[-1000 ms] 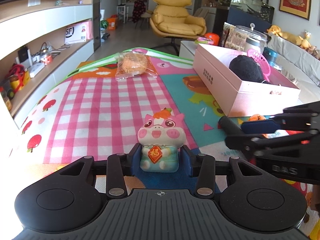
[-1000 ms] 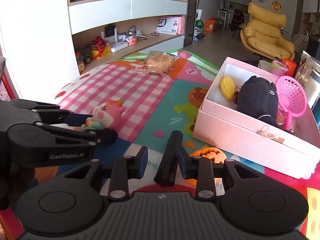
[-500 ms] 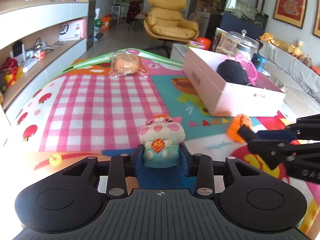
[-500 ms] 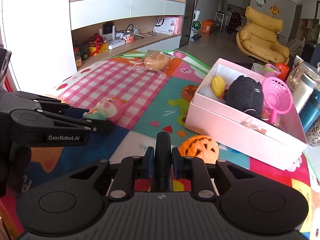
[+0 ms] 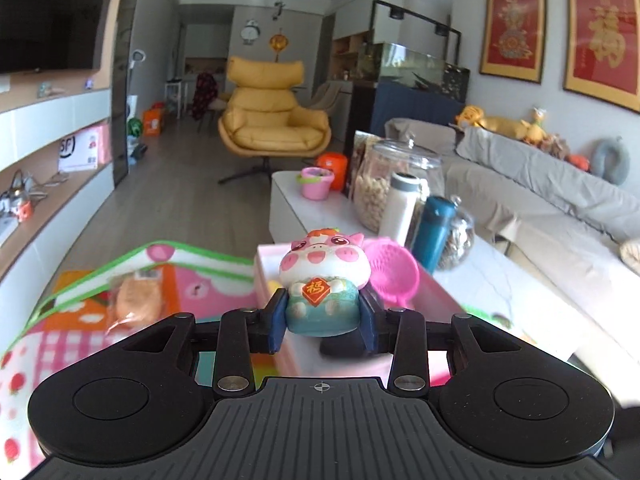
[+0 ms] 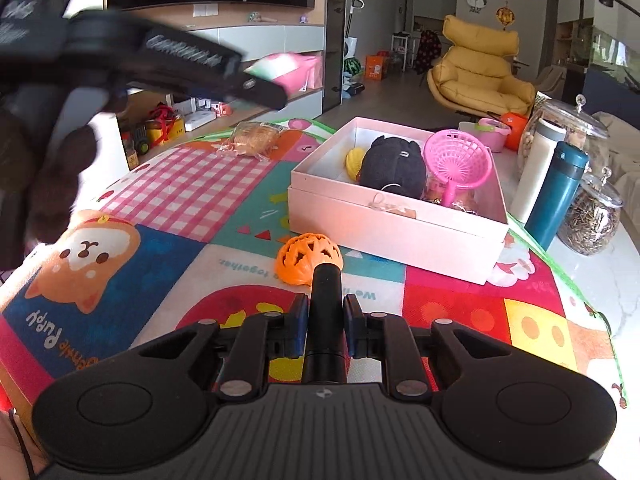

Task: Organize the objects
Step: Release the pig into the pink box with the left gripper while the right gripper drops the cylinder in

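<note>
My left gripper [image 5: 322, 320] is shut on a pink pig figurine [image 5: 322, 280] and holds it in the air near the pink box [image 5: 268, 268]. In the right wrist view the left gripper [image 6: 256, 84] is a blur high at the left, above the mat. My right gripper [image 6: 325, 320] is shut on a black cylinder [image 6: 326, 312] and is held above the mat. An orange pumpkin ball [image 6: 308, 258] lies on the mat in front of the open pink box [image 6: 396, 220], which holds a black plush [image 6: 394, 168], a pink scoop [image 6: 458, 160] and a yellow toy [image 6: 354, 162].
A bagged bun [image 6: 254, 138] lies at the mat's far edge. A teal bottle [image 6: 558, 190], a white bottle [image 6: 536, 164] and glass jars [image 6: 592, 216] stand right of the box. A sofa [image 5: 540, 196] and yellow armchair [image 5: 276, 120] lie beyond.
My left gripper has lifted the pig off the mat and carried it up toward the box. My right gripper has drawn back and up with the black cylinder.
</note>
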### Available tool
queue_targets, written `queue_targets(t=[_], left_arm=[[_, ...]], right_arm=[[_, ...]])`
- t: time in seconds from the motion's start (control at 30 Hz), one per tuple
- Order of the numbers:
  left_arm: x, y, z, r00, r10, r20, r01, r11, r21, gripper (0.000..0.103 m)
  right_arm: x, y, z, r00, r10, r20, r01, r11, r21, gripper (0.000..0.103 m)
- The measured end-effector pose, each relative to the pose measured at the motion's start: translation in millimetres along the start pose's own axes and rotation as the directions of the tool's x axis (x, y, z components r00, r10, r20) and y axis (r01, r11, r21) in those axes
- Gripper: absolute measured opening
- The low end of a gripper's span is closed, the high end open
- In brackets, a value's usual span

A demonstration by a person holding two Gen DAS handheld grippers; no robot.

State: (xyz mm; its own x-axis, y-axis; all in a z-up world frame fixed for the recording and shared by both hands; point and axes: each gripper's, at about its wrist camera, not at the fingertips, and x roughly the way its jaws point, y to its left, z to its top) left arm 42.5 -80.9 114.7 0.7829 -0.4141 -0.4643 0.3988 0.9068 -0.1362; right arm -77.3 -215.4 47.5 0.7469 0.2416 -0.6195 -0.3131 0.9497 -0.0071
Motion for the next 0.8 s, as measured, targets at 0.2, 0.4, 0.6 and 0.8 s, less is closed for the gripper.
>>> queue_targets(t=[0.2, 0.4, 0.6, 0.8], left_arm=[[74.7, 10.9, -15.8, 0.993, -0.003, -0.122, -0.004, 0.998, -0.060, 0.041], [30.3, 41.2, -31.2, 0.999, -0.026, 0.020, 0.029, 0.989, -0.146, 0.041], [-10.2, 63.7, -72.1, 0.999, -0.030, -0.036, 0.024, 0.988, -0.156, 0.041], [-15.6, 74.9, -96.9, 0.993, -0.080, -0.089, 0.062, 0.978, -0.198, 0.041]], right_arm=[[3.7, -12.6, 2.0, 1.000, -0.009, 0.015, 0.009, 0.999, 0.033, 0.018], [12.4, -31.4, 7.5, 1.000, -0.028, -0.002, 0.028, 0.996, 0.085, 0.018], [10.6, -41.7, 57.1, 0.998, -0.003, 0.068, -0.005, 0.993, 0.116, 0.018], [38.0, -57.4, 160.8, 0.990, 0.032, 0.136, -0.063, 0.971, 0.232, 0.018]])
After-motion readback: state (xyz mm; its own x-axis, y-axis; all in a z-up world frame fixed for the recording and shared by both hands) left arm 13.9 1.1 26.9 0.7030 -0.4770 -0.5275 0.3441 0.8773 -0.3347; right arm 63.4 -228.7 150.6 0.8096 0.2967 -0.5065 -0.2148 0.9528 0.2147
